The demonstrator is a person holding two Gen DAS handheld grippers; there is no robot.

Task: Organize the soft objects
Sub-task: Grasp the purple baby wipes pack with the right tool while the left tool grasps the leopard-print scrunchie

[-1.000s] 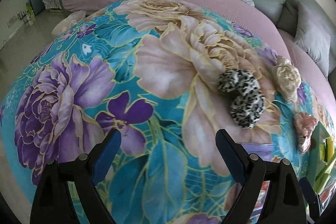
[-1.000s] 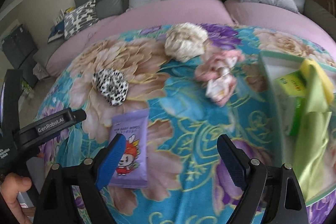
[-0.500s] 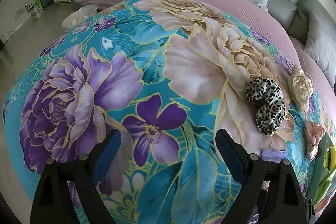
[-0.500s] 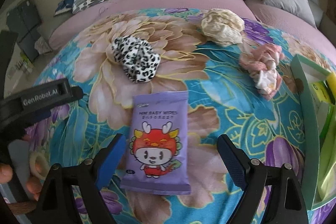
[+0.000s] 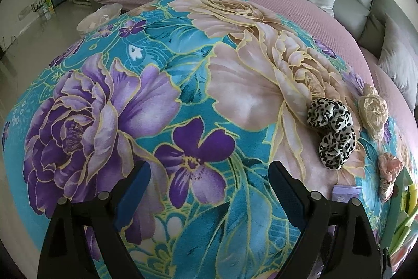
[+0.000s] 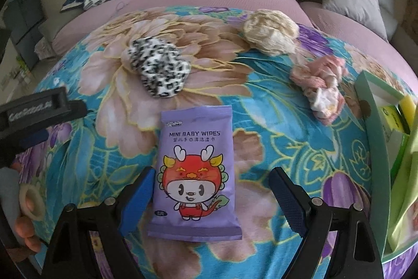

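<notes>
The right hand-held gripper hangs low over the floral blanket with its jaws wide apart and nothing between them. The purple pack of mini baby wipes lies flat on the blanket, its lower half between the two blue pads but, as far as I can tell, not touched by them. I judge that the step in hand is the approach to this pack, the first soft object to be picked.

Further away lie the leopard-print scrunchie, the cream scrunchie and the pink scrunchie, well apart from each other. At the right edge stands a green box with yellow-green things already inside; it is probably the place for collecting.

The left hand-held gripper is also open and empty, over a bare part of the blanket near a purple flower, with the leopard-print scrunchie off to its right.

The next move calls for lowering the right jaws to the sides of the pack and closing gently, because the thin pack may buckle or slide on the soft cloth.
</notes>
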